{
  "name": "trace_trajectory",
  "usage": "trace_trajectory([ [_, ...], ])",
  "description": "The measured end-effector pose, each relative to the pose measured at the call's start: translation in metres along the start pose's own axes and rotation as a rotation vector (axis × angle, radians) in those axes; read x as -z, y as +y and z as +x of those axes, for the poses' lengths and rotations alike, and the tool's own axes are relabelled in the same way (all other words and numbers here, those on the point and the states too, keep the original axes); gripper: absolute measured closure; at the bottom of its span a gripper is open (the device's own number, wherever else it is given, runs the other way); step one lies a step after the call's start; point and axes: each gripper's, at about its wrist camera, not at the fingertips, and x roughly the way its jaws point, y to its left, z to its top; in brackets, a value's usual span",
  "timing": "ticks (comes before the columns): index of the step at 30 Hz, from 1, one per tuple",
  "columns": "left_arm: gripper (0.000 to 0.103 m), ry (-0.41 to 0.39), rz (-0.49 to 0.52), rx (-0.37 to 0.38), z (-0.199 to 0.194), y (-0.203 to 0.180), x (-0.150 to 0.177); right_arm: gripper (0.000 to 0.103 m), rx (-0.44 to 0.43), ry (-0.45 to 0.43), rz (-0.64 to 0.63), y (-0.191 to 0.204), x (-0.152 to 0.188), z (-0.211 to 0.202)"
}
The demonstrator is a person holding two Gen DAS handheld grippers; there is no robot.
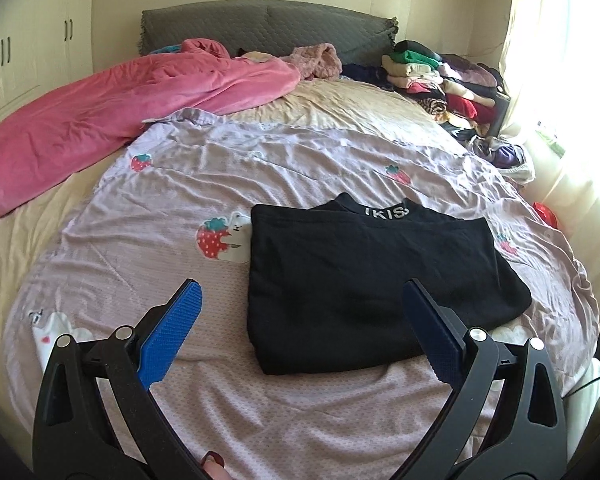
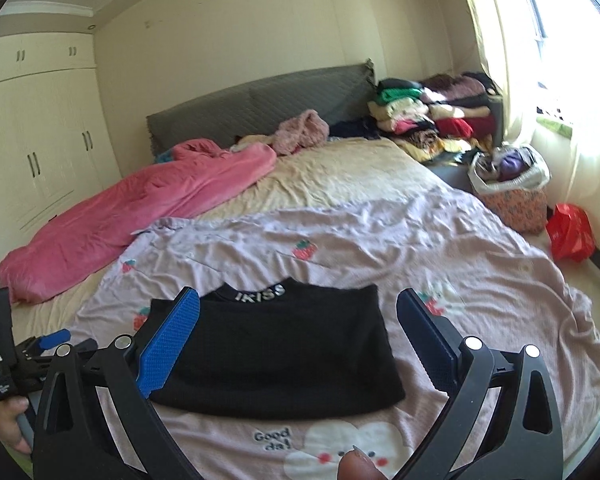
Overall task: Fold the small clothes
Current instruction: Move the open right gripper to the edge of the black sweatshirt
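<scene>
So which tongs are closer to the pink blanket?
Left. The left tongs are on the same side of the bed as the blanket; the right tongs are farther right, beyond the left ones.

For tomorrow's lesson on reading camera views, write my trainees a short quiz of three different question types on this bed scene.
1. True or false: the black top lies folded on the strawberry-print sheet.
2. What letters show on its collar?
3. The left gripper and right gripper have their jaws: A) shut on the top; B) open, holding nothing; C) shut on the pink blanket.

Key: 1 true; 2 IKISS; 3 B.
</scene>
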Motion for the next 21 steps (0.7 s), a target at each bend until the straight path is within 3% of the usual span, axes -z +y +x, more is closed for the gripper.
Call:
trace_trajectory([
  [8,0.010,0.009,-0.040,-0.025,0.009,0.020,0.000,0.005,-0.040,0.011,-0.107,0.034,-0.002,0.023],
  [21,0.010,0.045,-0.093,-0.068,0.036,0.050,0.001,0.005,-0.126,0.127,-0.251,0.090,0.035,0.077],
])
